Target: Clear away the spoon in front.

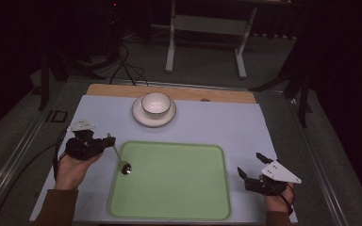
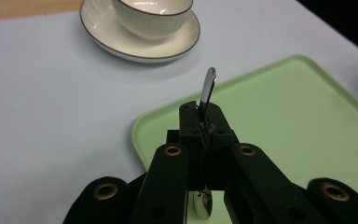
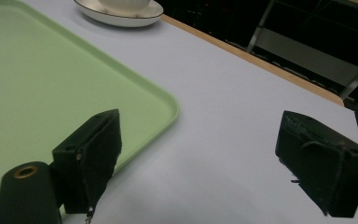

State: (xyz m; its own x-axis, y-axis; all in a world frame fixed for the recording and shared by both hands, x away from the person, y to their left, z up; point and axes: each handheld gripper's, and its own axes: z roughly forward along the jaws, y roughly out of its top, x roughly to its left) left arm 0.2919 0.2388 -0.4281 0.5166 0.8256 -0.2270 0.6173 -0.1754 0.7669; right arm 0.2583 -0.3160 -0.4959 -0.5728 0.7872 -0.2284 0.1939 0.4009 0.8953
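Gripping a thin, stiff, slippery polished-metal spoon (image 1: 119,159) mid-handle, the left gripper (image 1: 107,141) fingers are clenched at centre-left over the green tray (image 1: 179,207); the right gripper (image 1: 249,165) is released.

Room's dark, light falls mostly on the tabletop (image 1: 226,122): pale blue-grey sheet w/ a wood strip (image 1: 169,92) along the far edge. Grey carpet floor (image 1: 207,66) beyond. White-framed stand (image 1: 206,35) w/ two legs at the back, black cables (image 1: 125,63) on the floor far left, small red LED (image 1: 114,4) up top. Black curtain (image 1: 283,21) behind.
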